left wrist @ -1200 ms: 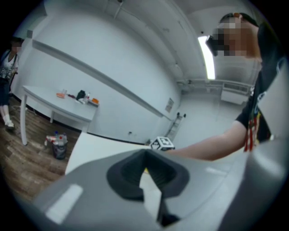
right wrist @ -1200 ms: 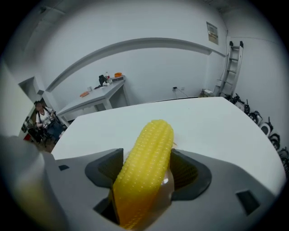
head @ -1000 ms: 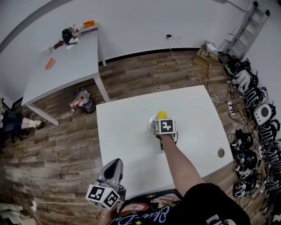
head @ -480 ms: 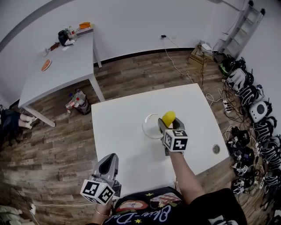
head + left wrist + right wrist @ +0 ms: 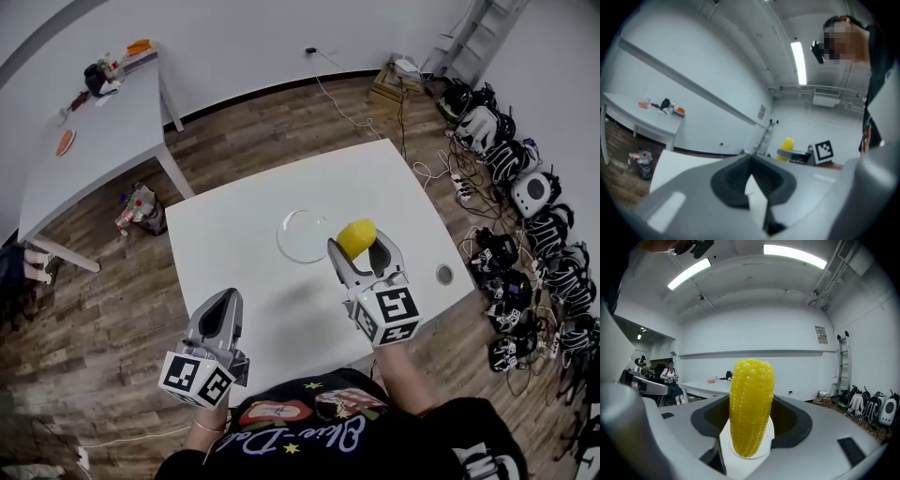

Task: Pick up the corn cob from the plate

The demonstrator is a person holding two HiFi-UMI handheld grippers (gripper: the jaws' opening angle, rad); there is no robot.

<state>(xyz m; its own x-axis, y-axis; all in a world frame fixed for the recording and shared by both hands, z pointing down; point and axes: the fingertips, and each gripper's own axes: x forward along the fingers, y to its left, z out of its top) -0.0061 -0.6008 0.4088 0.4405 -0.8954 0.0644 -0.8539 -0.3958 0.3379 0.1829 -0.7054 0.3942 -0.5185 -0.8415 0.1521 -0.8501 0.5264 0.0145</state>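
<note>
Standing upright, the corn cob is clamped in the right claw.

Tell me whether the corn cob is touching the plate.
Apart. The head view shows the corn cob held up in the right gripper, clear of the plate.

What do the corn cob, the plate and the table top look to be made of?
Corn cob: probably moulded plastic, since the kernels are uniformly bright yellow with a slight gloss.
Plate: clear or pale glass or plastic. It barely stands out from the white top, and only its rim reads.
Table: matte white laminate or painted board, judging by its flat, even surface. I cannot tell which.
</note>
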